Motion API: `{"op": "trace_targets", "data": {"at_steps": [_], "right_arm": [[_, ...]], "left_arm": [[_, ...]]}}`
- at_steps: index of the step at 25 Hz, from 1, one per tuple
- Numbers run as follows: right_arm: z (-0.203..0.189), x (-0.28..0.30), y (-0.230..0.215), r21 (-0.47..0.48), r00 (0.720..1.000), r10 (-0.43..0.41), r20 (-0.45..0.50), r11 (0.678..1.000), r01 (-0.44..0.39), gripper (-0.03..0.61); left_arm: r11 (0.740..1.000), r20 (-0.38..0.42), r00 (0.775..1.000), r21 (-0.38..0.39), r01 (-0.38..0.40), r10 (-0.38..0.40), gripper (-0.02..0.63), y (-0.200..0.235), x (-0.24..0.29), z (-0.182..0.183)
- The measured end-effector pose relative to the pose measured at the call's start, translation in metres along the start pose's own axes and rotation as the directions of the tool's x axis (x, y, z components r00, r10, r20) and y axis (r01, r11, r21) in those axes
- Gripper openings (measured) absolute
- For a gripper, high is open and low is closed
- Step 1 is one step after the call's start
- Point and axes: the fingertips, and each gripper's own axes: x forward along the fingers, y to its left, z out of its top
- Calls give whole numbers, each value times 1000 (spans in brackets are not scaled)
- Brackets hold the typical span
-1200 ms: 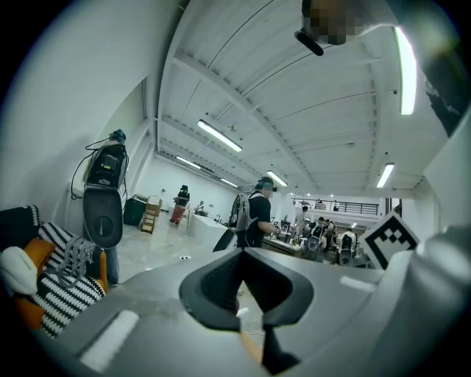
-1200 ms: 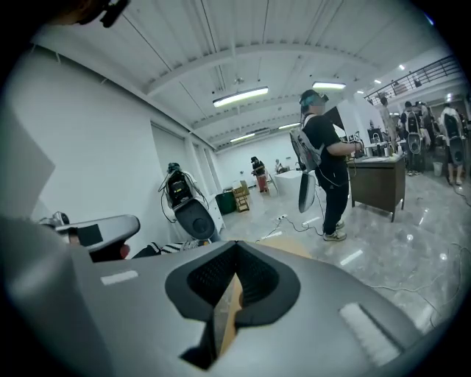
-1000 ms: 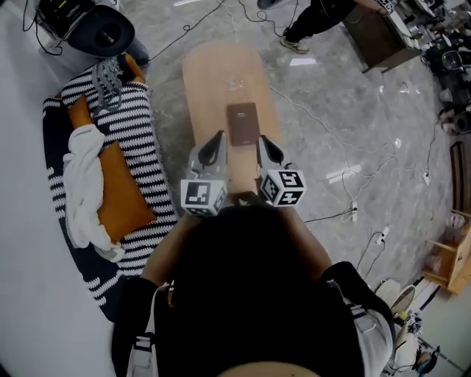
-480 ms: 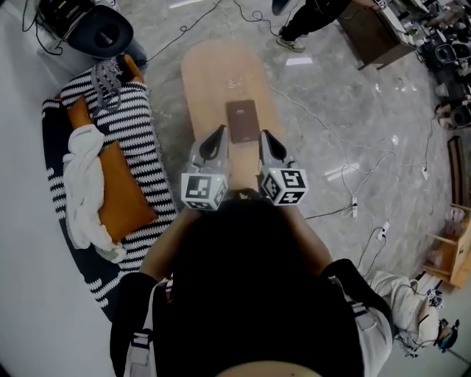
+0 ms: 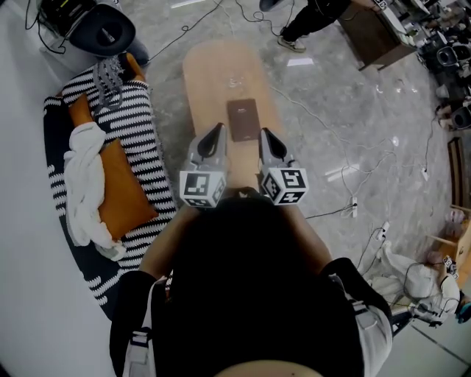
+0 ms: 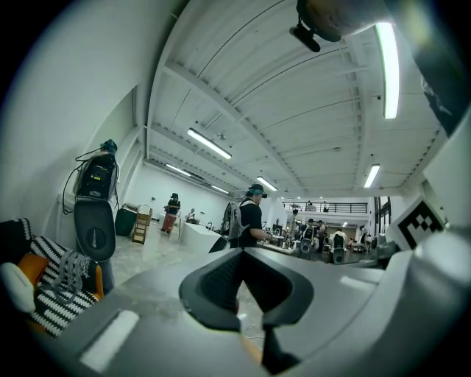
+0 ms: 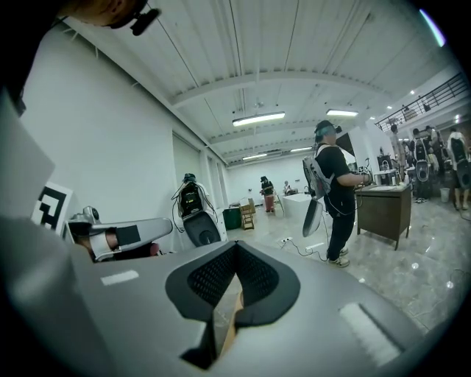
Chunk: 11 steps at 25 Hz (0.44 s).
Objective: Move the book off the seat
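Observation:
A brown book [image 5: 243,120] lies flat on the middle of a long light-wood seat [image 5: 221,70]. My left gripper [image 5: 217,131] hangs just left of the book's near corner, and my right gripper [image 5: 263,134] just right of it. Both are above the seat's near half, pointing level, and neither touches the book. Both are shut with nothing between the jaws, as the left gripper [image 6: 241,252] and the right gripper [image 7: 235,244] show in their own views. The book is hidden below the jaws in both gripper views.
A black-and-white striped lounger [image 5: 140,132] with an orange cushion [image 5: 118,188] and a white cloth [image 5: 85,177] lies left of the seat. A black machine [image 5: 99,29] stands at the top left. Cables [image 5: 346,177] cross the floor to the right. A person [image 5: 316,18] stands beyond the seat.
Both grippers have crept slightly toward the book, the right one rising a little. The book has not moved. A person's feet have come in at the lower right.

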Motion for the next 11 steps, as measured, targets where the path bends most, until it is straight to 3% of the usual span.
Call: {"op": "trace_targets", "data": {"at_steps": [11], "right_arm": [[-4,-3,-1,19,1000,6,7,1000,-6,8]], "left_arm": [[1000,-18,1000,20,-7,8,6,-2,-5,-4]]}}
